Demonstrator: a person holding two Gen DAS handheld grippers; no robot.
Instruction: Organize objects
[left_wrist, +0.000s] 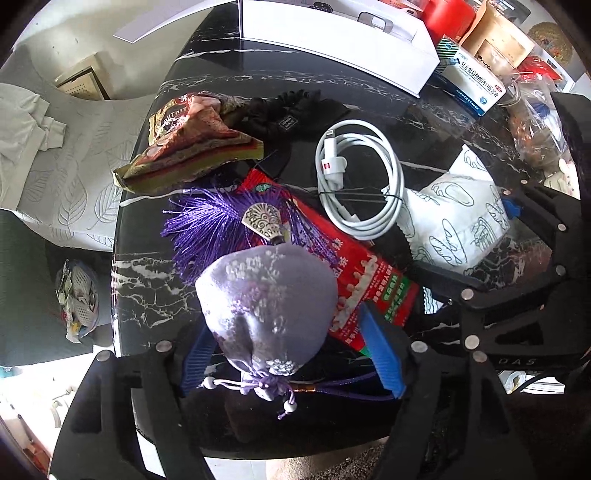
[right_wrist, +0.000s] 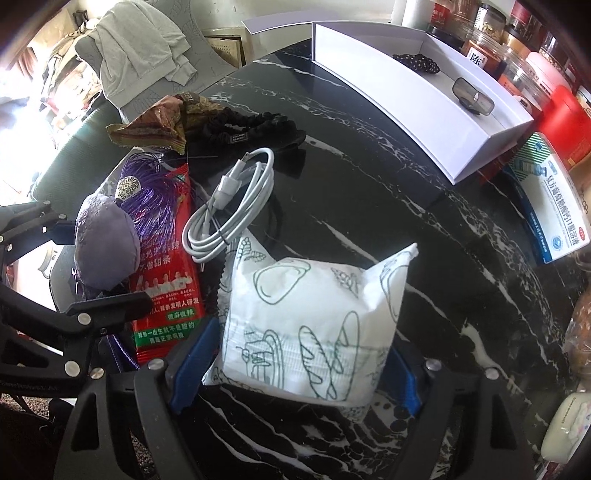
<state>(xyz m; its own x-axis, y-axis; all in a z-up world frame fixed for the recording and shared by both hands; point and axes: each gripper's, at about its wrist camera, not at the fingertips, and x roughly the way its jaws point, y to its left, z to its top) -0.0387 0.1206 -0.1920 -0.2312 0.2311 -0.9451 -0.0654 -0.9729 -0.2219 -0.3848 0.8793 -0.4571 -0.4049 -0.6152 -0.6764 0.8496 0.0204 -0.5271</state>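
- Beside the cable (left_wrist: 360, 181), on its near side, the pouch (left_wrist: 266, 306) lies between the left gripper (left_wrist: 291, 363) pads, jaws wide, not pressing; tassel (left_wrist: 207, 225) fans toward the cable
- Right of the cable, the white packet (right_wrist: 306, 325) sits between the right gripper (right_wrist: 295, 369) pads; jaws wide, no squeeze seen
- Risk: pouch cords or tassel may snag the red packet (right_wrist: 166, 291) under it and drag the cable; the soft white packet may slip from a loose grip
- Writing: red packet and blue-white box (right_wrist: 550, 218) carry Chinese print; the black scrunchie (left_wrist: 291, 110) tag is too small to read
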